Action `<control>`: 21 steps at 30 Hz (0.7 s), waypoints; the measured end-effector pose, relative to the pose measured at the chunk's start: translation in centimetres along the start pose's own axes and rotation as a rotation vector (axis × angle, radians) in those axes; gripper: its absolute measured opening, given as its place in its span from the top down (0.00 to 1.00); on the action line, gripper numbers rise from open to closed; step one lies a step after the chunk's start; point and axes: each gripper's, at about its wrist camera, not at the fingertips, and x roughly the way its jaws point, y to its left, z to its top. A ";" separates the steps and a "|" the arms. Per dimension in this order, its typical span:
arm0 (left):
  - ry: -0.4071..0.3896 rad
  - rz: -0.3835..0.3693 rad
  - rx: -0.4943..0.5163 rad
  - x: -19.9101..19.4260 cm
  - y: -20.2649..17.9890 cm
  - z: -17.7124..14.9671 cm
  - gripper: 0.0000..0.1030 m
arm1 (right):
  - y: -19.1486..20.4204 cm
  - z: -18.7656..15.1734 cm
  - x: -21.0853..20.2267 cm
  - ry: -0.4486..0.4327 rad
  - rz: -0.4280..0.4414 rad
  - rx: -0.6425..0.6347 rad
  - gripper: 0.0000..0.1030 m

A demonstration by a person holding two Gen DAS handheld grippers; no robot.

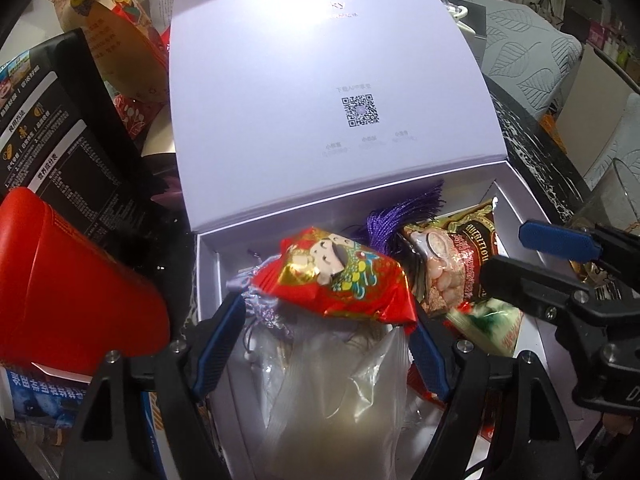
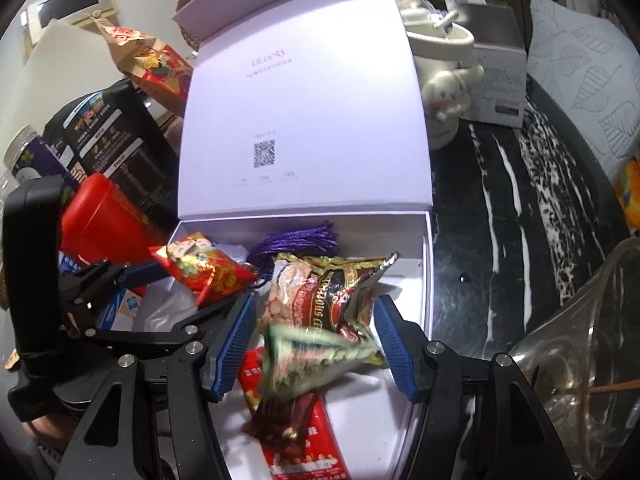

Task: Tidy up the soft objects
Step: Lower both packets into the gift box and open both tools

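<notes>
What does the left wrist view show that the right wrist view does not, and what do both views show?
Only the left wrist view shows a clear plastic bag low in the box, between the fingers of the left tool.

Only the right wrist view shows a white dog figure, a blurred green packet between the fingers of the right tool, and a brown candy on a red packet.

Both show the open white box, the purple tassel, the red foil packet, the nut packet and the red cup.
</notes>
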 end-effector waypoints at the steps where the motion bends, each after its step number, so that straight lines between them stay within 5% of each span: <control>1: -0.004 -0.006 -0.006 -0.1 0.0 0.1 0.24 | 0.1 0.0 -0.1 -0.004 0.000 -0.002 0.40; 21: -0.188 -0.038 -0.015 -7.6 1.8 -1.1 0.24 | 1.4 0.2 -4.4 -0.077 -0.020 -0.007 0.37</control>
